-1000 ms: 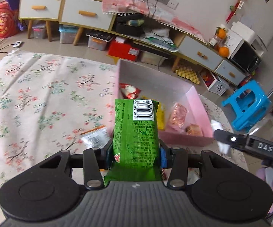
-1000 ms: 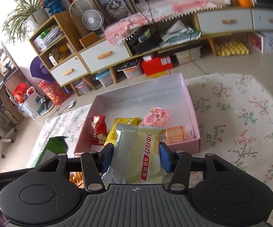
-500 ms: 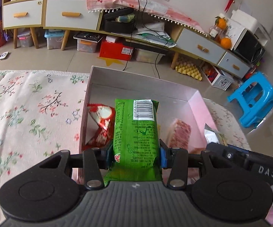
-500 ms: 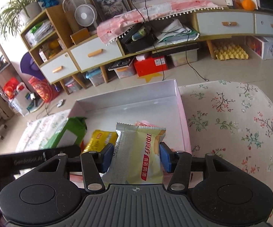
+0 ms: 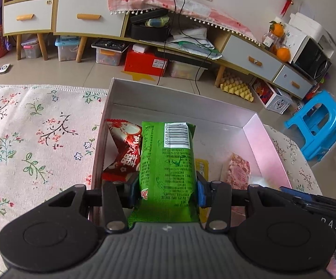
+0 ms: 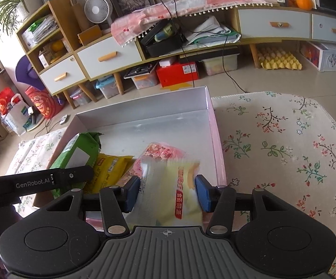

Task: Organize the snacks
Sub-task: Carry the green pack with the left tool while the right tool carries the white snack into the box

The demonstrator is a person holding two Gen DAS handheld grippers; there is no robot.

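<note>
An open pink box with a white inside (image 5: pixel 256 137) lies on a flowered cloth. My left gripper (image 5: pixel 166 186) is shut on a green snack packet (image 5: pixel 168 162), held over the box's near left part, barcode end forward. Under it lie a red packet (image 5: pixel 123 148), a yellow packet (image 5: pixel 202 166) and a pink packet (image 5: pixel 237 172). My right gripper (image 6: pixel 166 190) is shut on a pale yellow and silver packet (image 6: pixel 170 186), blurred, over the box's (image 6: pixel 142 114) near right part. The green packet (image 6: pixel 79 148) and left gripper's arm (image 6: pixel 51 181) show at its left, above the yellow packet (image 6: pixel 112 167) and the pink packet (image 6: pixel 161 151).
The flowered cloth (image 5: pixel 35 139) spreads left and right (image 6: pixel 284 144) of the box. Beyond the table edge are a low cabinet with drawers (image 5: pixel 86 21), floor bins, a red carton (image 5: pixel 144 60) and a blue stool (image 5: pixel 317 125). The box's far half is bare.
Both grippers have come forward and down over the box with their packets still held. The left one shifted from beside the box to above its left part. The two now sit side by side.
</note>
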